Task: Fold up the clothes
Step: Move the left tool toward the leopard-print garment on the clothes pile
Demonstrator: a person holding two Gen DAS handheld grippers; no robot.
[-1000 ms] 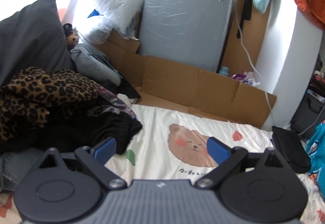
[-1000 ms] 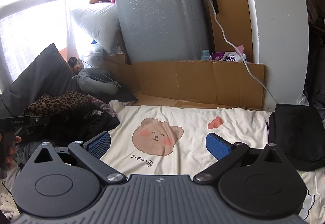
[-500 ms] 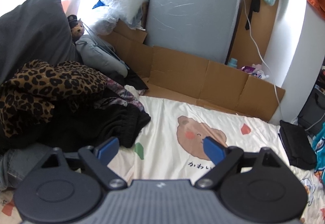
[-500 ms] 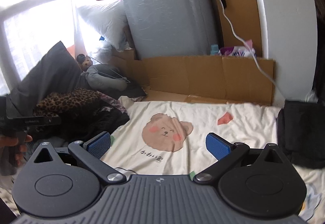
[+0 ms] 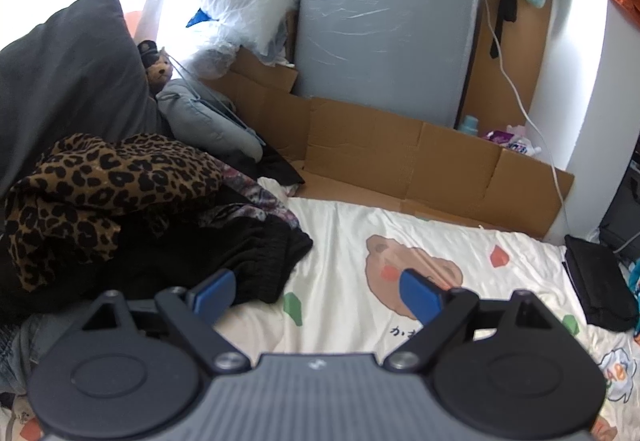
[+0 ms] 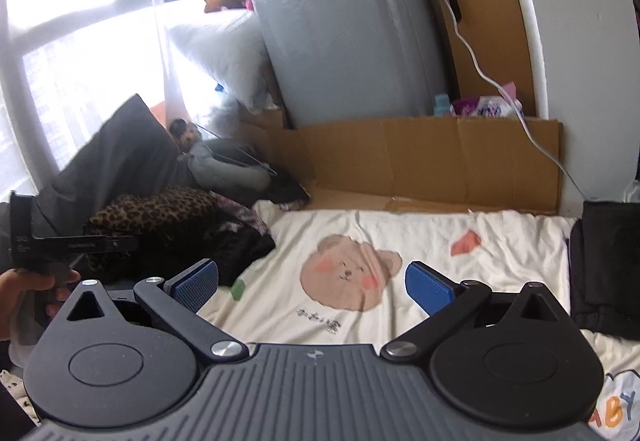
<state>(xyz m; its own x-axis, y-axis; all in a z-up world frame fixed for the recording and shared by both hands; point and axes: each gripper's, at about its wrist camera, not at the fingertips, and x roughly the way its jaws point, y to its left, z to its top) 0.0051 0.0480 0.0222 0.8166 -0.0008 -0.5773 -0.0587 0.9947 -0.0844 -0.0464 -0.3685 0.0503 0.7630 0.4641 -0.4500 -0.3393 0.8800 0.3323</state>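
Note:
A heap of unfolded clothes lies on the left of the bed: a leopard-print garment (image 5: 100, 177) on top and a black garment (image 5: 248, 257) spilling toward the middle. The right wrist view shows the same leopard-print garment (image 6: 160, 209). My left gripper (image 5: 316, 293) hovers open beside the black garment's edge, with only the sheet between its blue pads. My right gripper (image 6: 312, 283) is open over the bear print, holding nothing. A folded black garment (image 5: 600, 281) (image 6: 608, 265) rests at the bed's right edge.
The white bear-print sheet (image 5: 352, 225) covers the bed. Cardboard (image 5: 400, 153) lines the far side below a grey wrapped appliance (image 5: 384, 13). Pillows, a grey cushion and a small teddy sit at back left. A hand (image 6: 24, 289) holds the other gripper's handle.
The left gripper's jaws narrowed slightly and its view edged toward the clothes heap. The right view tilted a little, so the bear print now sits further right.

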